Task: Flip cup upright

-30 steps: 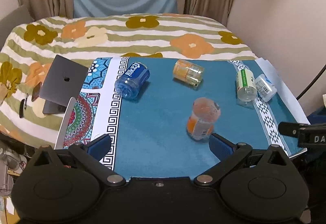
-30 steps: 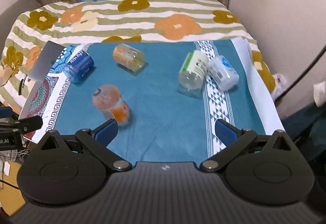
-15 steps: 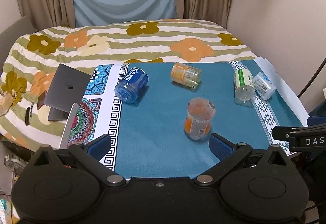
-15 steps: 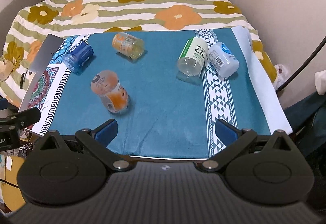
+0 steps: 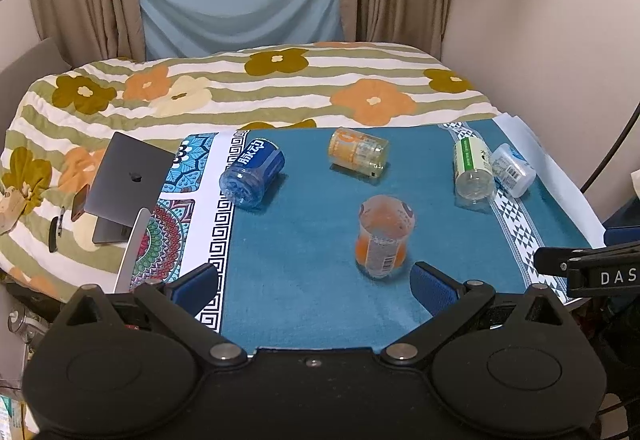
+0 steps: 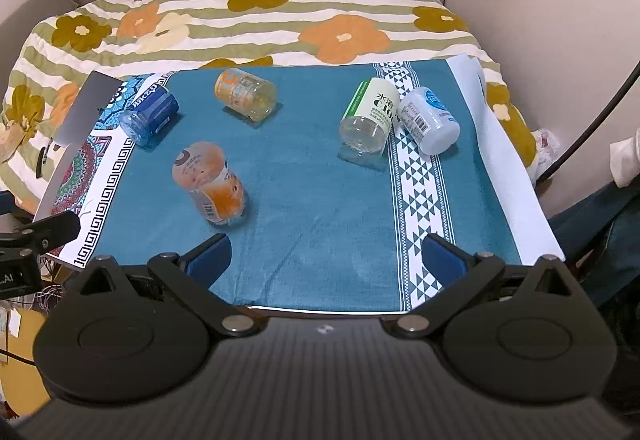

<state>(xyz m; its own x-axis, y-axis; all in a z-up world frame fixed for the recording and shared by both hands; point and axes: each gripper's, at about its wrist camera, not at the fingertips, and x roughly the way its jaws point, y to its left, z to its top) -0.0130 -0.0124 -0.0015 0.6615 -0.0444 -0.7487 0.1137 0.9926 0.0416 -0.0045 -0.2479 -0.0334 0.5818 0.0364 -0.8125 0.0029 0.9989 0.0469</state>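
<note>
Several plastic cups cut from bottles sit on a teal cloth (image 5: 304, 224). An orange-labelled cup (image 5: 383, 236) stands on end near the front; it also shows in the right wrist view (image 6: 210, 183). A blue cup (image 5: 253, 172), a second orange cup (image 5: 358, 151), a green-labelled cup (image 5: 472, 167) and a white cup (image 5: 513, 169) lie on their sides. My left gripper (image 5: 314, 286) is open and empty, just short of the standing cup. My right gripper (image 6: 326, 260) is open and empty above the front edge of the cloth (image 6: 320, 199).
A grey laptop (image 5: 124, 183) leans at the left edge of the table on a flowered bedspread (image 5: 280, 87). A wall rises close on the right. The right gripper's tip (image 5: 588, 268) shows at the right edge of the left wrist view.
Both grippers have drawn back and risen, so the table looks smaller and farther. The near orange cup, blurred and tilted one second ago, now stands still on end.
</note>
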